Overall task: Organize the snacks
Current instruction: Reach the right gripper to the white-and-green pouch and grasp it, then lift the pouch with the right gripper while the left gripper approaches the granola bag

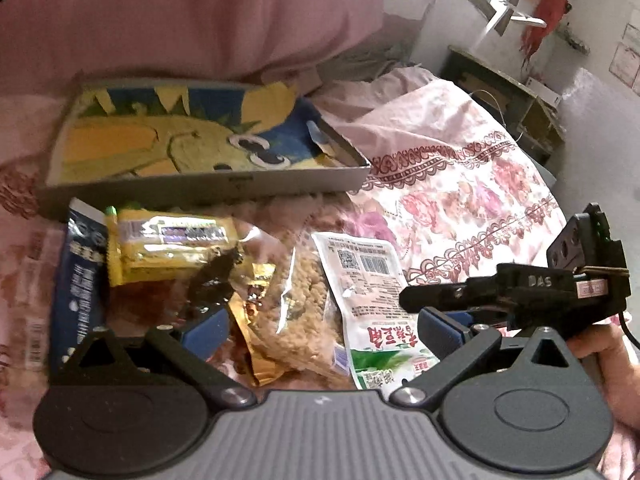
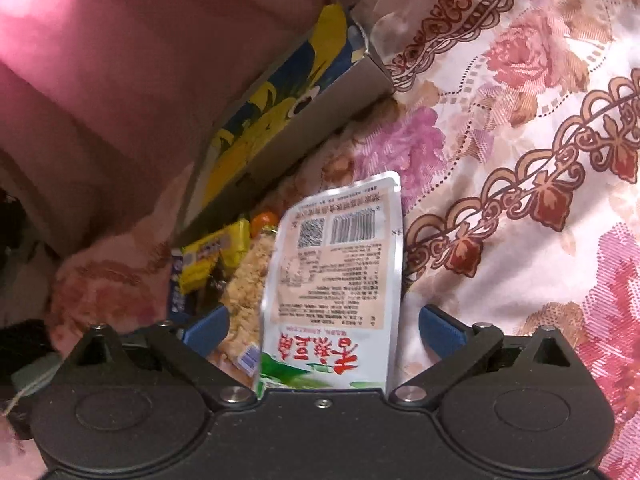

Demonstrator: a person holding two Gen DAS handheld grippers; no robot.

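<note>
On the bed [image 2: 520, 160], a white pouch [image 2: 336, 276] lies between the spread right tool [image 2: 324, 332]; thin, light, probably slippery, best pinched at its sealed edge. The left tool [image 1: 320, 332] gapes over the snack pile [image 1: 192, 272], before the box [image 1: 200, 192].

Left gripper [image 1: 320, 330] jaws spread wide, right gripper [image 2: 322, 330] likewise apart, seemingly gripping nothing
</note>
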